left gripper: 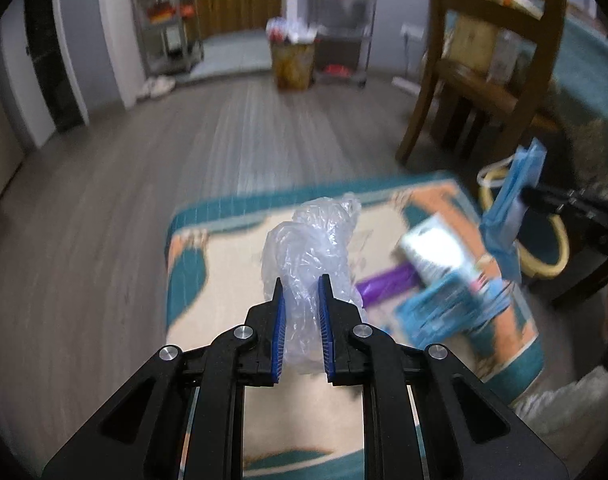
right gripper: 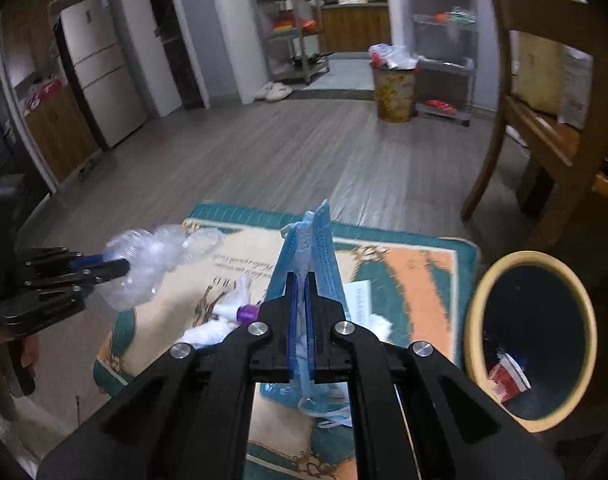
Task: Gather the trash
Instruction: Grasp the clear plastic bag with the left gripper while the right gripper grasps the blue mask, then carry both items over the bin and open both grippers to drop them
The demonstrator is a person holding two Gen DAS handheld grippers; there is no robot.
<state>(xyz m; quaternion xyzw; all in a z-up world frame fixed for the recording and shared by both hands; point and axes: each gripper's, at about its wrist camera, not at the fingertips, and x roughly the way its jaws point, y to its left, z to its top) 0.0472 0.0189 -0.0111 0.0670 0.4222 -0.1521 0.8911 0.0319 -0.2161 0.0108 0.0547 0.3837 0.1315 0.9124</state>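
A: Above the mat (right gripper: 416,264), item one: plastic bag (left gripper: 312,248), in the left gripper (left gripper: 301,304), jaws nearly shut on it. Seems light, soft, slippery; the pinch low on the crumple looks right. It stands up toward twelve o'clock.

B: Item two: face mask (right gripper: 308,256), clamped flat in the right gripper (right gripper: 301,304). Likely light and limp; long axis points toward twelve. Bin (right gripper: 480,300) at three o'clock, close beside the mat.

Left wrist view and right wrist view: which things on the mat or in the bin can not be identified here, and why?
- Left wrist view: white packet and purple item on the mat, smeared by motion blur.
- Right wrist view: white pieces, partly behind the right gripper holding the blue mask.
- Right wrist view: bin contents, dark, only red-white scrap visible.
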